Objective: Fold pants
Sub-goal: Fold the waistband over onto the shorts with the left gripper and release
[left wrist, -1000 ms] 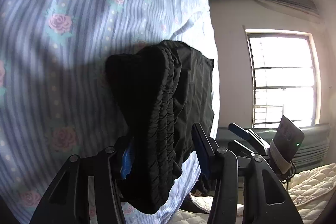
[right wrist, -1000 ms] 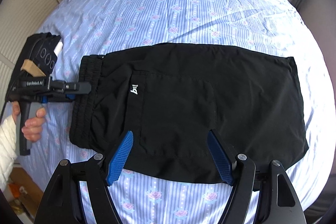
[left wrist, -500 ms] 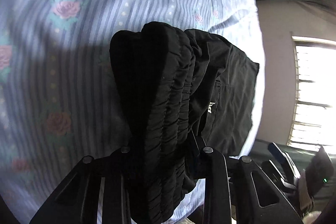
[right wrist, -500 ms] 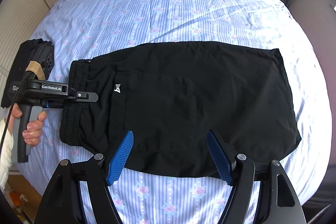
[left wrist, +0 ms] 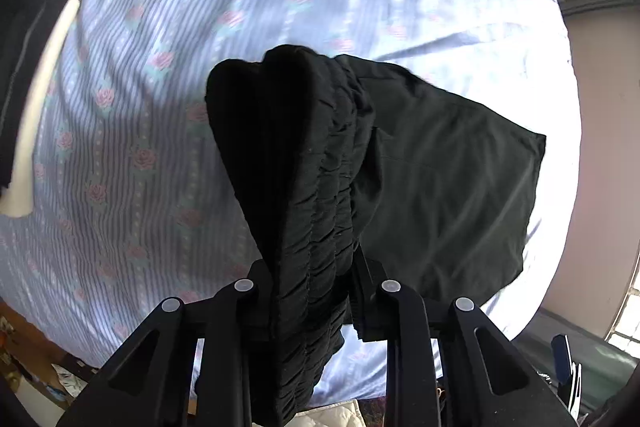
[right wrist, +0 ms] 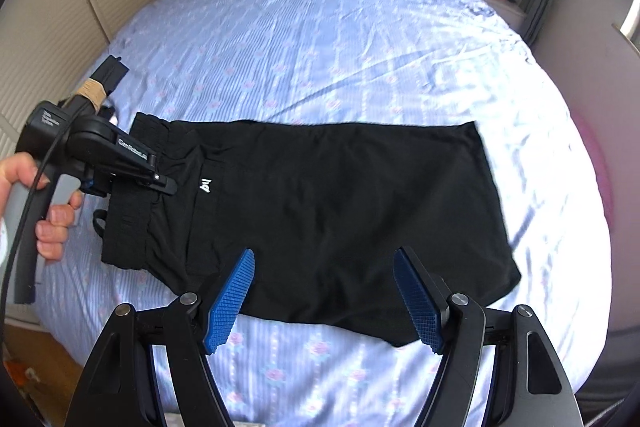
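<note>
Since the earlier frame the gathered waistband (left wrist: 316, 211) is lifted off the bed (right wrist: 320, 39), the left tongs (right wrist: 166, 183) having just closed on it. The black pants (right wrist: 340, 211) lie lengthwise left-right, waist left; white logo unreadable. Right tongs (right wrist: 324, 301) are held apart, empty

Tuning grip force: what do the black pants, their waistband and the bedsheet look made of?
Black pants: thin woven synthetic, apparently; smooth matte legs with soft creases.
Waistband: gathered elastic, judging by its ribbed shirring; the left gripper is clamped on it.
Bedsheet: printed cotton-like weave, striped with roses, wrinkled.
</note>
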`<state>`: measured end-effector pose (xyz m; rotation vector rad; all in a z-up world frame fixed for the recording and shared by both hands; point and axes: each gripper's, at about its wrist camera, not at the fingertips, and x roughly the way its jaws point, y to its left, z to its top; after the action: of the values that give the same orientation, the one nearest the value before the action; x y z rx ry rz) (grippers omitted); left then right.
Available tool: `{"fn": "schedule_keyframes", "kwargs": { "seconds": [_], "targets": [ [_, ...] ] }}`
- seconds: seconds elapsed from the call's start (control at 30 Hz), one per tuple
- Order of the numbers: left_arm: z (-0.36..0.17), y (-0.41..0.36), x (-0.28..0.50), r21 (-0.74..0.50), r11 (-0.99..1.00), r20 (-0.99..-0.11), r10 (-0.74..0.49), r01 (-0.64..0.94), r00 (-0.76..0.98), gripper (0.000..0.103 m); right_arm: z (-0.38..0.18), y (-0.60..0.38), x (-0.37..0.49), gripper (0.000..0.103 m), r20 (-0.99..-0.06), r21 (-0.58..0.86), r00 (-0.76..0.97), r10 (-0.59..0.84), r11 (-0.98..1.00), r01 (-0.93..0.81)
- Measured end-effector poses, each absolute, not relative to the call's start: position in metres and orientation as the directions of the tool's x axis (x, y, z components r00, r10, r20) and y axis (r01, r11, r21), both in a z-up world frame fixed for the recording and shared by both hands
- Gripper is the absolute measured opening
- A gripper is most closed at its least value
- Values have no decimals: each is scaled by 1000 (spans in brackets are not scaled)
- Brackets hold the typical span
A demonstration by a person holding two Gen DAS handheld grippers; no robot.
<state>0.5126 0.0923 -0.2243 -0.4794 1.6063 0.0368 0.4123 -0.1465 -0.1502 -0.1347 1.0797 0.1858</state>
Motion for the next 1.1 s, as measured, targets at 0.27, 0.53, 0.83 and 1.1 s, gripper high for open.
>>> {"fn": "schedule_keyframes", "kwargs": {
  "seconds": [0.27,0.53,0.83,1.1],
  "targets": [
    [-169,-3,519,-243,924,-968,-252,-296,10,26,-128,-227,401,73,-858,45,497,133,982,-186],
    [-153,-111,549,-181,951,-981,-191,-253,-18,26,-113,-341,406,73,-844,79,522,123,991,-107],
    [-212,-233,599,-29,982,-988,-57,-186,-147,26,-121,-451,425,73,-829,127,552,92,992,26],
    [-276,-299,627,130,981,-969,95,-141,-230,40,-156,-507,441,72,-860,127,510,40,982,138]
  ]
}}
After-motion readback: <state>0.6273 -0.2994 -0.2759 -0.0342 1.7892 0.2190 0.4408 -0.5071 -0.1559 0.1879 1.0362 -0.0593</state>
